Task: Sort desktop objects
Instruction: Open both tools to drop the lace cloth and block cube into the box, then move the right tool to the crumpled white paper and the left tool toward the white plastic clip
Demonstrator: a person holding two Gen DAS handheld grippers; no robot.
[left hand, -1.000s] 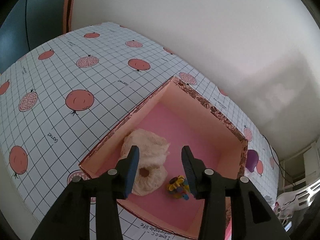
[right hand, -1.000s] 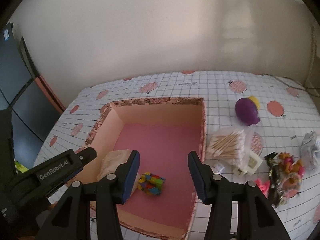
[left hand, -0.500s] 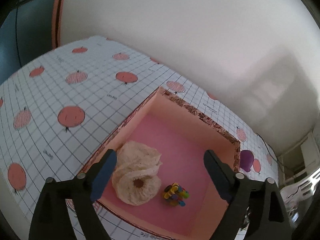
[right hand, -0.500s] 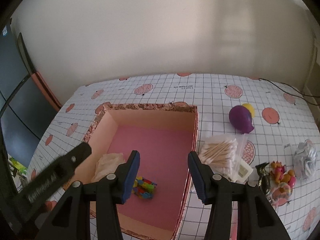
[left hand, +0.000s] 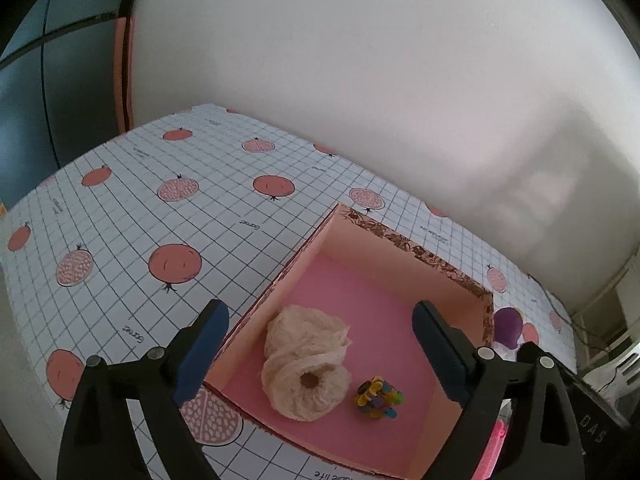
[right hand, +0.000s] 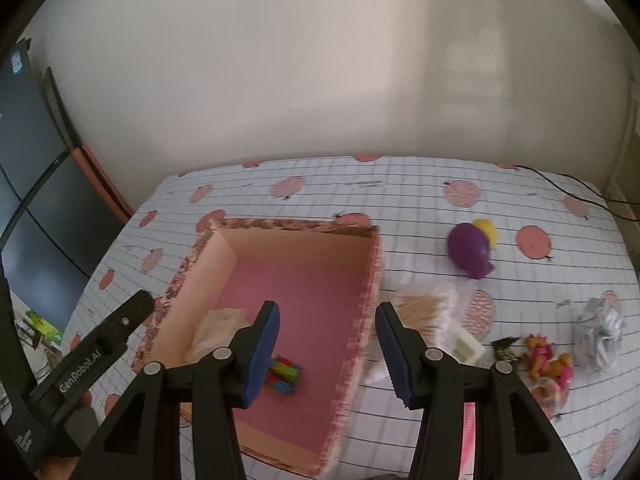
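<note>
A pink box [left hand: 420, 256] with a patterned rim stands on the pomegranate tablecloth. Inside it lie a beige cloth bundle [left hand: 306, 360] and a small multicoloured toy [left hand: 378, 398]. My left gripper [left hand: 320, 312] hovers above the bundle; its jaws are opening wide and touch nothing. In the right wrist view the box [right hand: 296, 226] holds the bundle [right hand: 220, 328] and the toy [right hand: 284, 372]. My right gripper [right hand: 327, 310] hangs over the box's right wall, open and empty. The left gripper's body [right hand: 104, 344] shows at the lower left.
Right of the box lie a bag of cotton swabs [right hand: 424, 310], a small white box [right hand: 464, 344], a purple and yellow toy [right hand: 470, 250], a packet of bright figures [right hand: 548, 364] and crumpled silver wrap [right hand: 600, 332]. A cable [right hand: 580, 188] runs along the far right edge.
The left jaws spread from around the beige bundle, which now lies free in the box, and the left gripper rose. The right gripper drifted up and to the right, still half open.
</note>
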